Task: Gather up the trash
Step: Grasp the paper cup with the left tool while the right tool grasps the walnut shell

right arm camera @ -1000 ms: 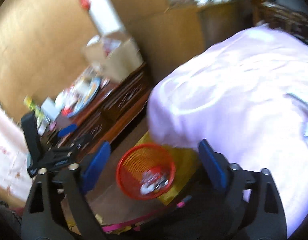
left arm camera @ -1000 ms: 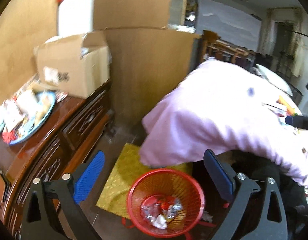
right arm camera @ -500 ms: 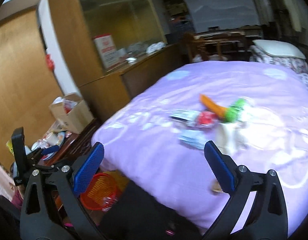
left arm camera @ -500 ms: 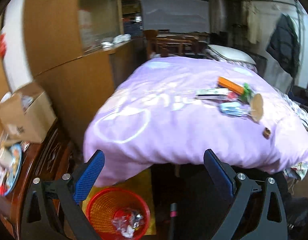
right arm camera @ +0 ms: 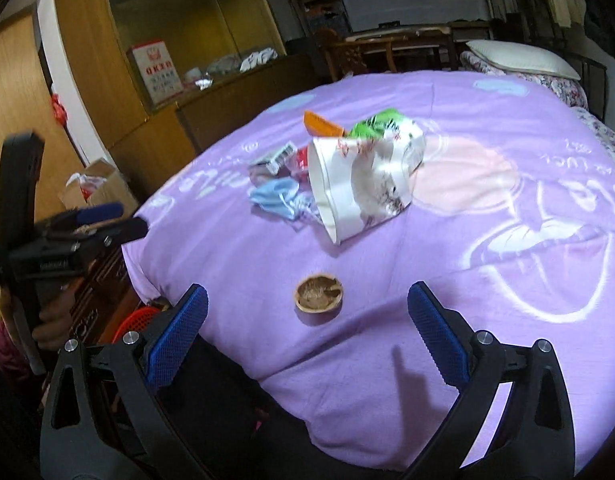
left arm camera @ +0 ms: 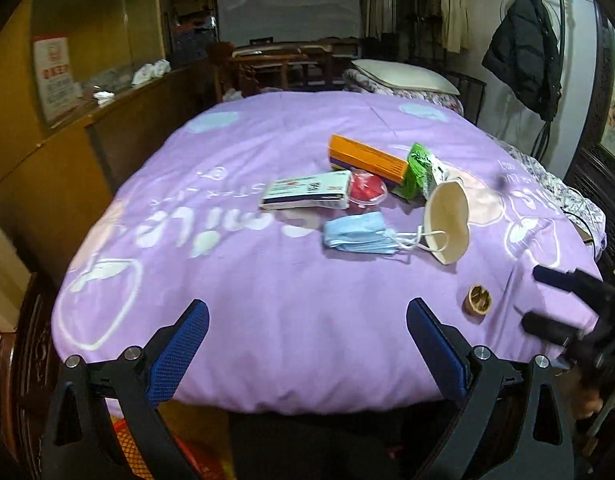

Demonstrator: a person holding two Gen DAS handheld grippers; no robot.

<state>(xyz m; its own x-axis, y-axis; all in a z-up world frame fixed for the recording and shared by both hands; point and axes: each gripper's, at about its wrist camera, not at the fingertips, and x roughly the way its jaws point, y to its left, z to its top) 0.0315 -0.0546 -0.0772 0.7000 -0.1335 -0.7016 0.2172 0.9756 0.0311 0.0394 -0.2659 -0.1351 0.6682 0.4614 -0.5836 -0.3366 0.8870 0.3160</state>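
Trash lies on a purple quilt [left arm camera: 267, 280]: an orange box [left arm camera: 365, 156], a white flat box [left arm camera: 305, 191], a red lid [left arm camera: 367, 189], a green wrapper [left arm camera: 417, 170], a blue face mask [left arm camera: 357, 234], a paper cup on its side [left arm camera: 449, 220] and a brown nutshell [left arm camera: 477, 299]. My left gripper [left arm camera: 307, 344] is open and empty at the quilt's near edge. My right gripper [right arm camera: 307, 332] is open and empty, with the nutshell [right arm camera: 318, 293] just beyond its fingers. The cup [right arm camera: 359, 184] and mask [right arm camera: 279, 198] lie farther off. A red basket [right arm camera: 135, 322] shows on the floor at the left.
A wooden cabinet [left arm camera: 39, 168] stands left of the bed, with a cardboard box [right arm camera: 95, 188] on a low dresser. A pillow [left arm camera: 403, 76] lies at the far end. A dark coat [left arm camera: 523, 68] hangs at the right. The basket's rim [left arm camera: 127, 444] peeks under the left gripper.
Both grippers have swung up from the red basket on the floor to face the trash on the quilt. Both stayed open and empty.
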